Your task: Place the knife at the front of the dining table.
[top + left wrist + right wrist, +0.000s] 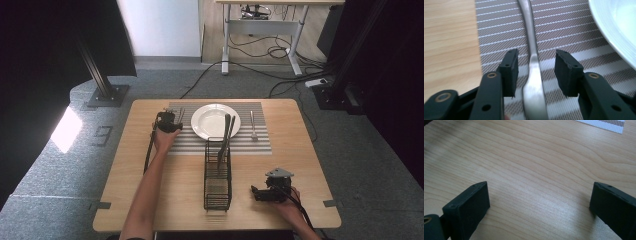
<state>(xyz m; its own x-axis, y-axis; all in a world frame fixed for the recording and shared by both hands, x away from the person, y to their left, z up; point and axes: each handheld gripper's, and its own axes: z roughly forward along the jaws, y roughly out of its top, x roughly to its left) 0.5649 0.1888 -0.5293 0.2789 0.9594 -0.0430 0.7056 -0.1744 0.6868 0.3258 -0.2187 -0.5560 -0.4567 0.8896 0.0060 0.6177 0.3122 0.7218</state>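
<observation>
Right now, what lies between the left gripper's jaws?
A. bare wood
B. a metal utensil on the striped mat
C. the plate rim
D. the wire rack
B: in the left gripper view, the left gripper straddles a metal utensil on the striped mat, jaws apart.

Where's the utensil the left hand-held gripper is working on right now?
The utensil lies on the striped placemat, left of the white plate, between the open jaws of the left hand-held gripper.
</observation>
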